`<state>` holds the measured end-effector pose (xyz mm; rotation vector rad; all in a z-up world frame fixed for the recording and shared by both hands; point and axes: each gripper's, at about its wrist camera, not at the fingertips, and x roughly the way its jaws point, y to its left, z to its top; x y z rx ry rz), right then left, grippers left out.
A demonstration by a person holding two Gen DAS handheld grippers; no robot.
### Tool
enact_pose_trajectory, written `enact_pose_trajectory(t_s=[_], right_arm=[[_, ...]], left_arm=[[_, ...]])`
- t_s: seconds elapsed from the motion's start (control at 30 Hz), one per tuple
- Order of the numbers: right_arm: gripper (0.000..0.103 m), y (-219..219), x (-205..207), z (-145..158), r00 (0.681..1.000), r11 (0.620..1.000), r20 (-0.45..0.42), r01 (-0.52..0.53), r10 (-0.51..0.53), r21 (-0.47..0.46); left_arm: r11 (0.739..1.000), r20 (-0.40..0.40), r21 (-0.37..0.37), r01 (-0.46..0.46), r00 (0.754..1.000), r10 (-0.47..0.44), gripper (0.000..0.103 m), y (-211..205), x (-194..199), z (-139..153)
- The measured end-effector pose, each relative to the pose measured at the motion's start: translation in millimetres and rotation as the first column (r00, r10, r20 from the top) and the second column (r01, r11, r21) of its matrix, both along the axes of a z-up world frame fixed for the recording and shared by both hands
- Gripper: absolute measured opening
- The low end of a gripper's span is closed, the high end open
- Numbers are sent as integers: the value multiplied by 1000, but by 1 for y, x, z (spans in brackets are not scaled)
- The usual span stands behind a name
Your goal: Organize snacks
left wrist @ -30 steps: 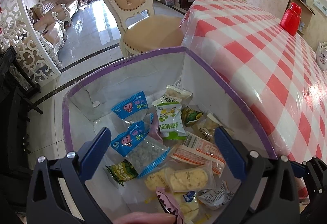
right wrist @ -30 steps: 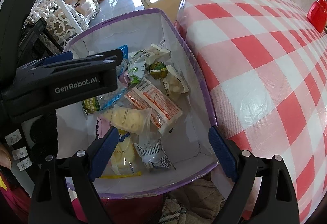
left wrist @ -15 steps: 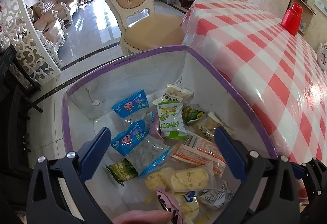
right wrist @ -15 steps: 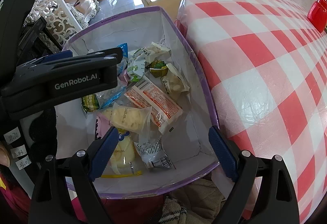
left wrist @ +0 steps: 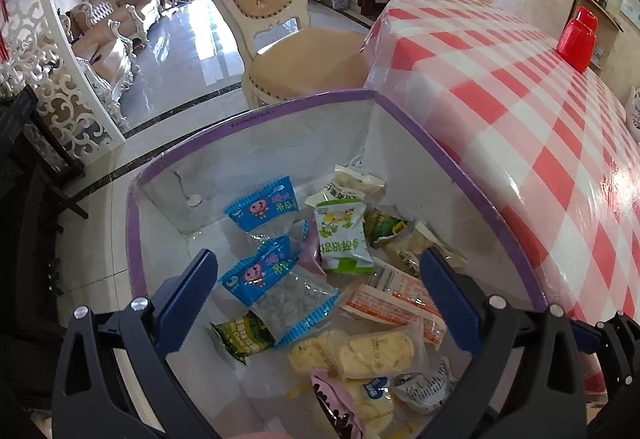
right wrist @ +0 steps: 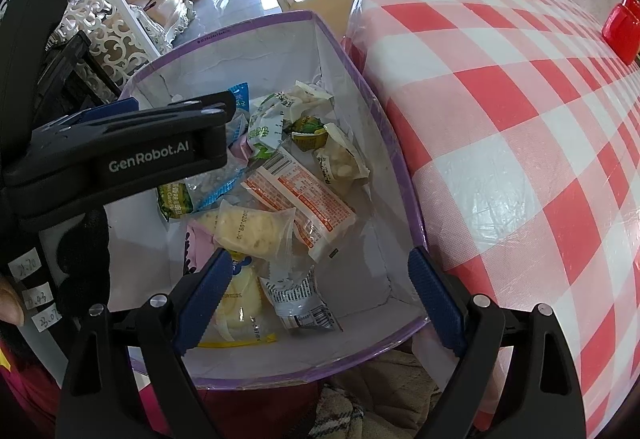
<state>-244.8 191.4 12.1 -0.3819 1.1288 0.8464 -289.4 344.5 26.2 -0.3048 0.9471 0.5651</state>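
Beside the desk [left wrist: 532, 127], on its left, stands a white box with a purple rim [left wrist: 304, 107]; the snacks lie loose on its floor.

Left side of box: two blue packets with a pink cartoon face, one [left wrist: 262, 205] near the far wall, the other [left wrist: 276, 287] nearer, clear-windowed with pale pieces inside. A small green-and-yellow packet [left wrist: 242, 333] lies partly under the nearer blue one.

Middle: a white-and-green packet [left wrist: 342, 237], with a clear packet of pale pieces [left wrist: 358, 179] behind it against the far corner. An orange-and-white printed packet [left wrist: 396, 299] lies flat. A clear wrapper with a yellow cake [left wrist: 376, 349] overlaps its near edge. A pink wrapper [left wrist: 336, 403] shows at the bottom of the left wrist view.

Right side of box: a small dark-green packet [left wrist: 384, 229] and a clear bag of pale pieces [right wrist: 340, 163] near the wall next to the desk.

Left gripper [left wrist: 318, 299]: hovers over the box, jaws spread wide, nothing between them. In the right wrist view it [right wrist: 132, 143] appears side-on above the box's left half.

Right gripper [right wrist: 320, 299]: over the near end of the box, jaws released and wide, empty; a grey-and-white packet [right wrist: 298, 297] and a yellow-edged cake packet [right wrist: 240, 303] lie below it.

Desk: red-and-white checked cloth, a red container [left wrist: 578, 39] toward the far right. A cream padded chair [left wrist: 280, 19] stands beyond the box.
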Motion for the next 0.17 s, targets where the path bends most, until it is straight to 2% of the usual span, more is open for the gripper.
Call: enact_pose_trajectory(t_s=[0.17], right_arm=[[87, 0, 0, 0, 1000, 1000, 2, -3, 3, -3]], left_arm=[[1000, -6, -16, 7, 1000, -7, 101, 1, 2, 0]])
